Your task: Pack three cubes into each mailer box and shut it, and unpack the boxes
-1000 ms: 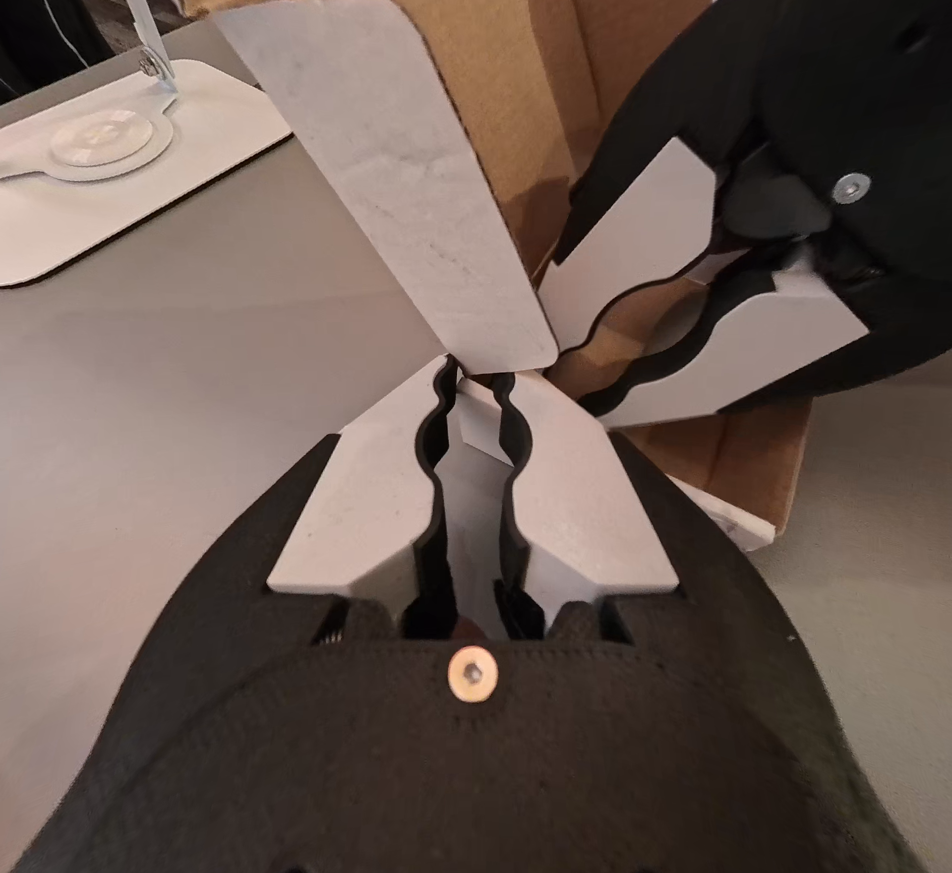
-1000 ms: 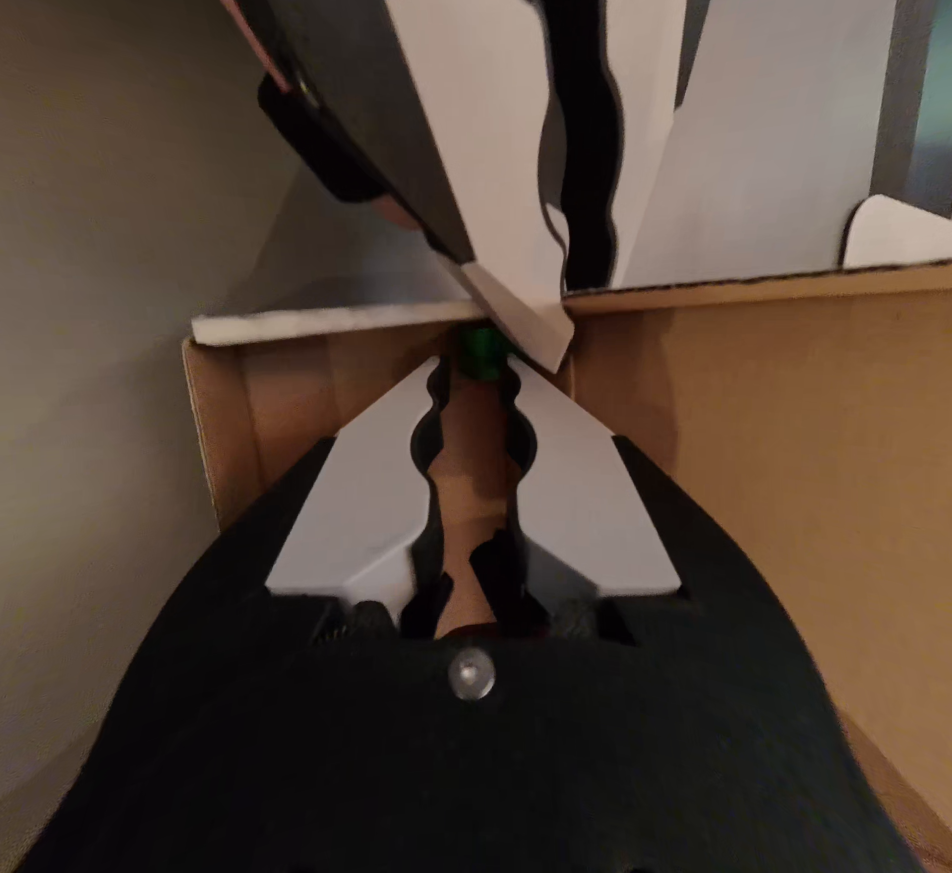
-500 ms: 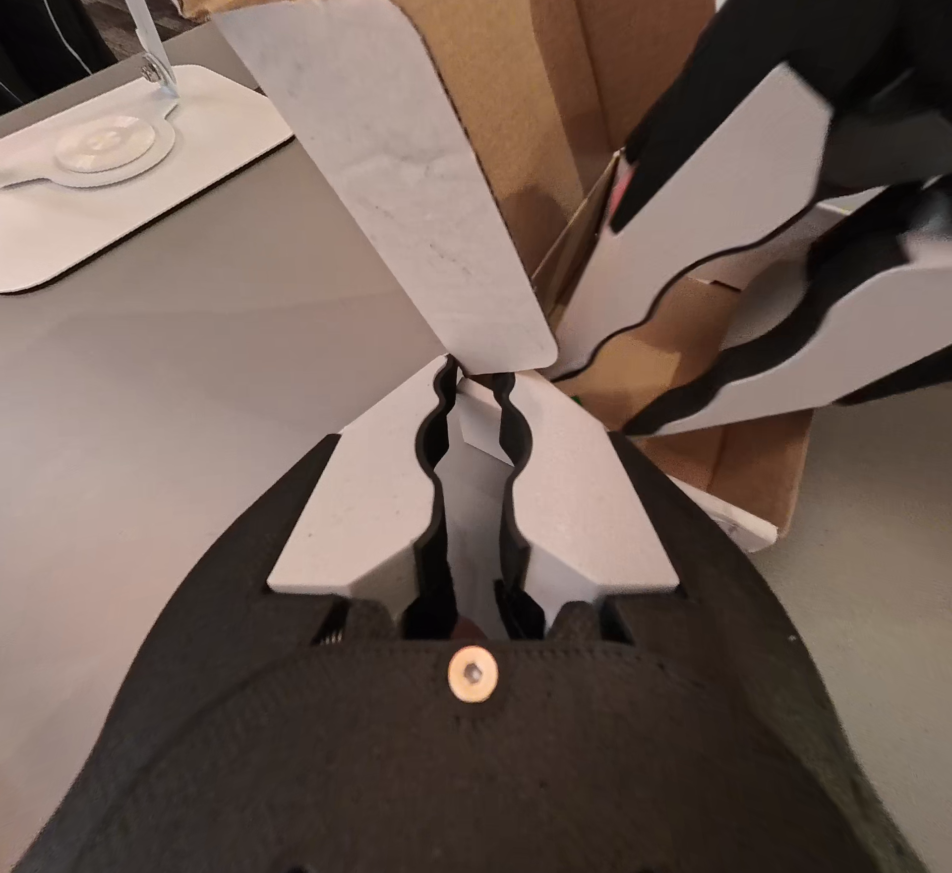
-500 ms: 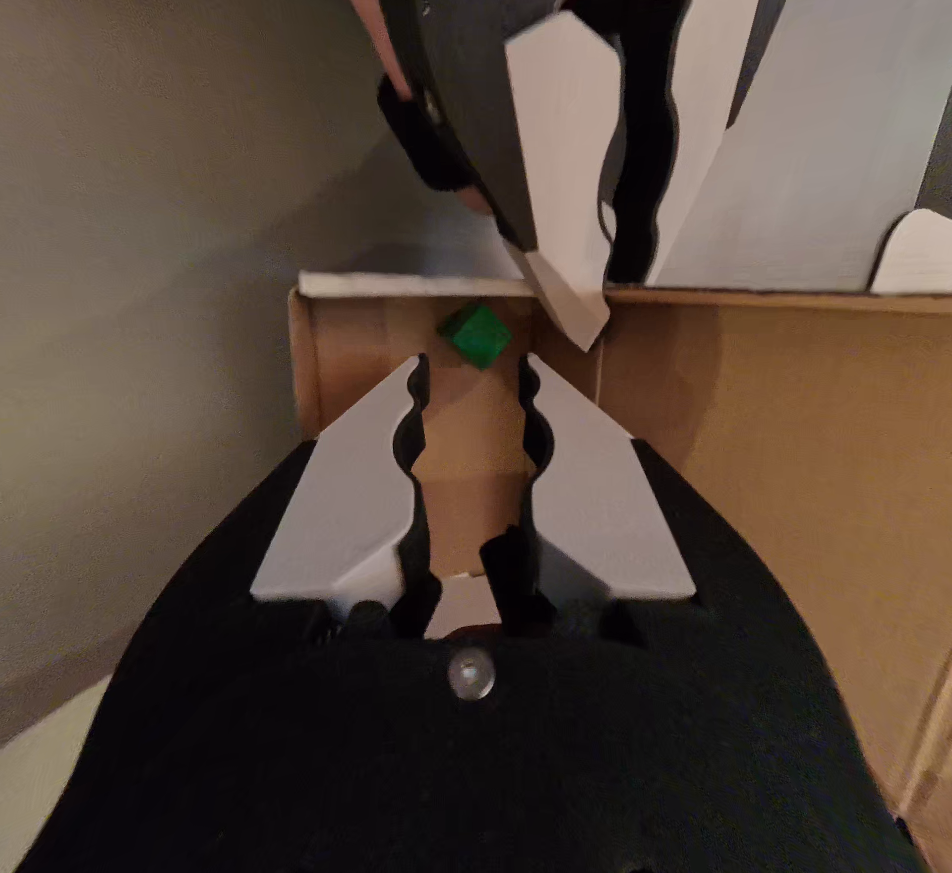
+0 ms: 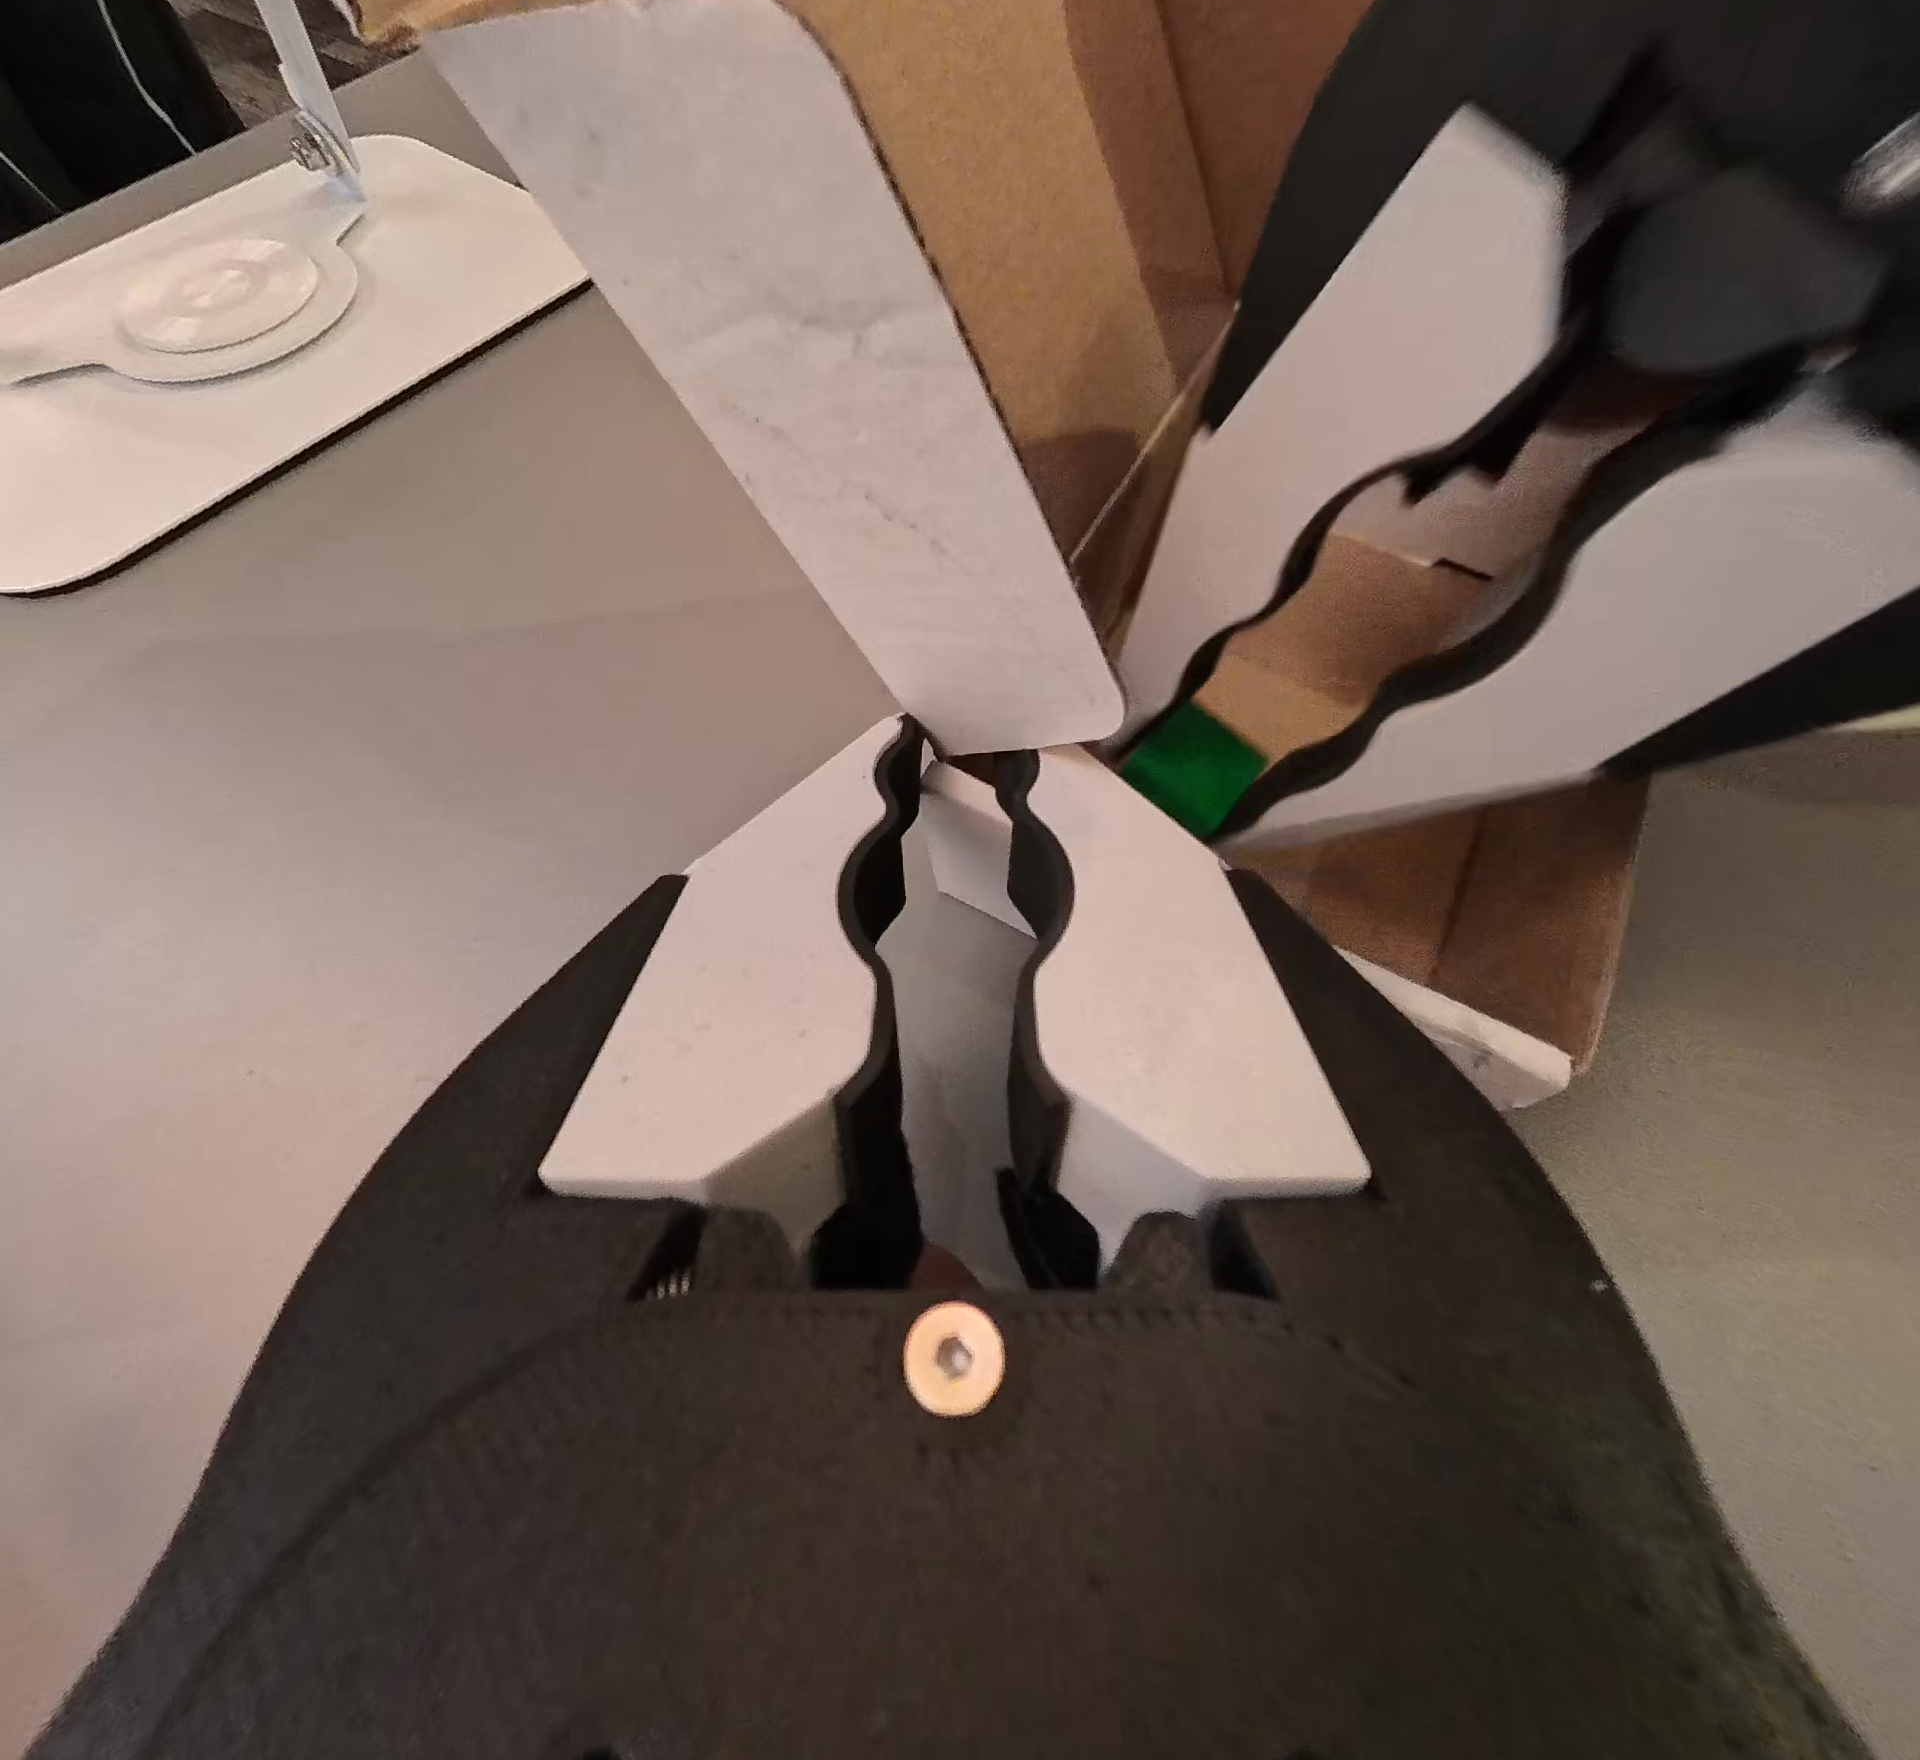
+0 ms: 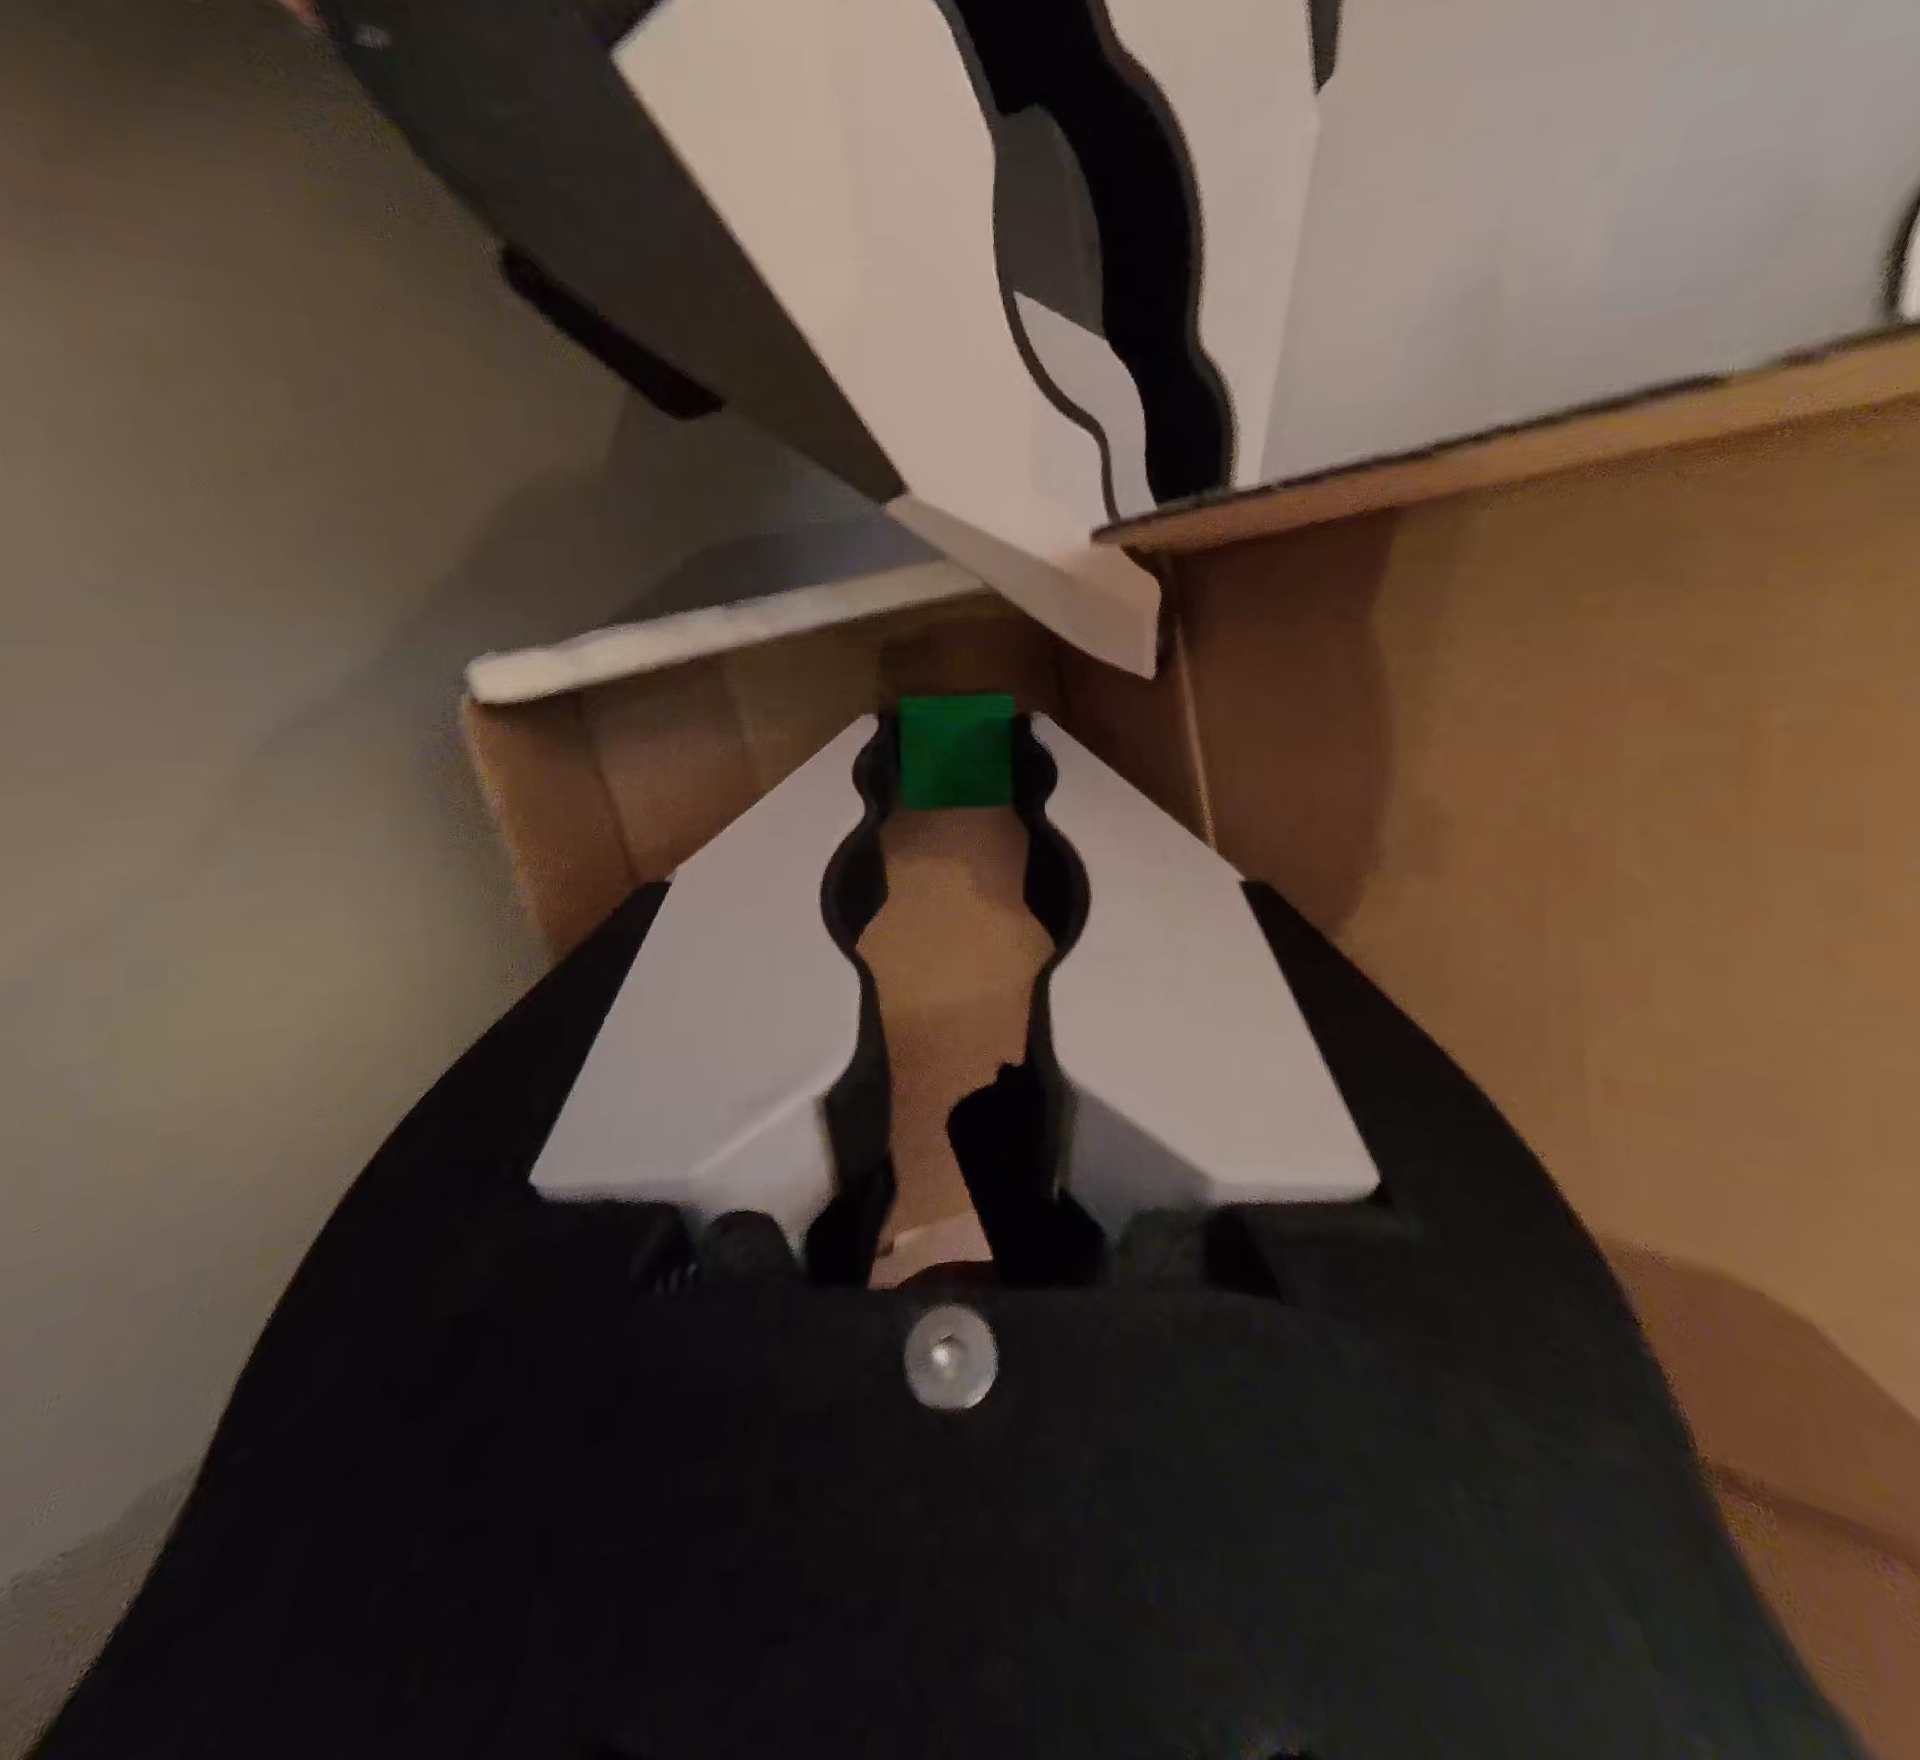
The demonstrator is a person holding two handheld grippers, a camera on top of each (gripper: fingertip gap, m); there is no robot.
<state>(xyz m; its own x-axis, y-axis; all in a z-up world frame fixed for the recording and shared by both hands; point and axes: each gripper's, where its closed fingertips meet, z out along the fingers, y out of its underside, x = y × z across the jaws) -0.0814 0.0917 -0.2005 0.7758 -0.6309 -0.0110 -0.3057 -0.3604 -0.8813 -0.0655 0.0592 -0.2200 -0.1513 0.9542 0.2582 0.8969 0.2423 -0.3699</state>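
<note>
An open mailer box [image 5: 1507, 900], white outside and brown inside, stands on the grey table with its lid up and a white side flap [image 5: 790, 360] sticking out. My left gripper [image 5: 966, 760] is shut on the box's white wall at its near corner; it also shows at the top of the right wrist view [image 6: 1127, 567]. My right gripper [image 6: 954, 754] reaches down into the box [image 6: 1558, 775], near that corner. Its fingertips are closed on a small green cube [image 6: 954, 752]. The left wrist view shows the same right gripper [image 5: 1190, 780] and the cube [image 5: 1184, 765] between its tips.
A white stand base [image 5: 208, 380] with a clear upright post sits on the grey table [image 5: 364, 775] at the far left. The box's raised lid and flaps stand close around both grippers. The table also shows left of the box [image 6: 260, 671].
Half a second ago my right gripper was open and drawn back, with the cube lying loose in the box. It has moved forward and closed on the cube. The left gripper has not moved.
</note>
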